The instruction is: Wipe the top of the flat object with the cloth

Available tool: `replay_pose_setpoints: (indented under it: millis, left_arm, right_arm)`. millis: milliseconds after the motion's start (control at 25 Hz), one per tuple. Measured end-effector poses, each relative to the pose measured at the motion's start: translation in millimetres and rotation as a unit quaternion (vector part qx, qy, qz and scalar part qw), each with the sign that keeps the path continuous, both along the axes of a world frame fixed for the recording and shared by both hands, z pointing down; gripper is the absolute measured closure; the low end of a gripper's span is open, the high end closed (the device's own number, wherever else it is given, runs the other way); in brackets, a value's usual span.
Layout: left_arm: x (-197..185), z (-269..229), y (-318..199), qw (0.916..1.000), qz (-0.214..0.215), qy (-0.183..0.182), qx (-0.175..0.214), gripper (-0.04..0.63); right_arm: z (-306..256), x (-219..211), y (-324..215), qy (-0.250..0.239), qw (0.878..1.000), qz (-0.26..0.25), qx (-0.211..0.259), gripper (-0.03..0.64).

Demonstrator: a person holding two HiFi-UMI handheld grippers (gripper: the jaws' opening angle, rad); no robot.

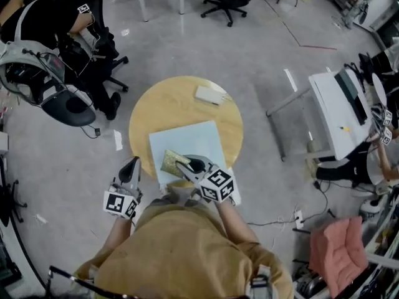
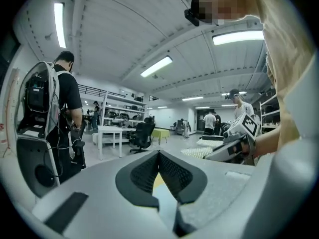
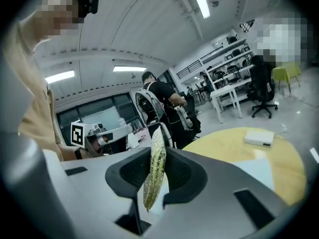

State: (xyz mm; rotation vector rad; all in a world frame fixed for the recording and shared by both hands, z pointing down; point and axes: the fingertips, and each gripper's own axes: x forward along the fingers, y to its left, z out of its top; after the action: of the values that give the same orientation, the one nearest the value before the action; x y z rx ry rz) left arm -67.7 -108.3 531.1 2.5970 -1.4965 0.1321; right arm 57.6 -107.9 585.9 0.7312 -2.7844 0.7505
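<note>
A pale blue flat sheet (image 1: 190, 141) lies on the near half of a round wooden table (image 1: 159, 104). My right gripper (image 1: 194, 165) is over the sheet's near left part and is shut on a yellow-green cloth (image 1: 173, 162). In the right gripper view the cloth (image 3: 155, 168) stands edge-on between the jaws of the right gripper (image 3: 158, 151), with the sheet (image 3: 261, 171) beyond. My left gripper (image 1: 130, 169) hangs off the table's left edge, apart from the sheet. Its jaws meet with nothing between them in the left gripper view (image 2: 159, 156).
A small white box (image 1: 209, 94) rests on the table's far side. A white desk (image 1: 340, 108) stands to the right, a pink chair (image 1: 336, 248) at the near right. A person with backpack gear (image 1: 56, 30) is at the far left, and an office chair (image 1: 227, 2) beyond the table.
</note>
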Motion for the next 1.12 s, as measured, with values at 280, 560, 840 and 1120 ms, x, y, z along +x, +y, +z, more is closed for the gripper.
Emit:
replay_pose_setpoints:
  millis: [280,560,840,1120]
  left_arm:
    - [-21.3,13.0,17.6,0.9994,-0.031,-0.007,-0.015,0.594]
    - [-37.9,20.8,26.9,0.9979,-0.058,-0.012,-0.026,0.594]
    - [-61.7,19.7,31.0,0.9964,-0.079,-0.014,-0.026,0.594]
    - [-66.4,16.9,31.4,0.9969,-0.074,-0.007,-0.025,0.594]
  right_arm:
    - [97.9,-46.3,8.0,0.058,0.993,-0.075,-0.075,0.552]
    - [144.7,-82.3,7.4,0.11,0.98,-0.136,-0.096,0.552]
    - [175.4,-102.5,15.3,0.198,0.962,-0.172,-0.072,0.552]
    - [176.3,-97.2,21.4,0.263,0.947,-0.183,-0.033,0.552]
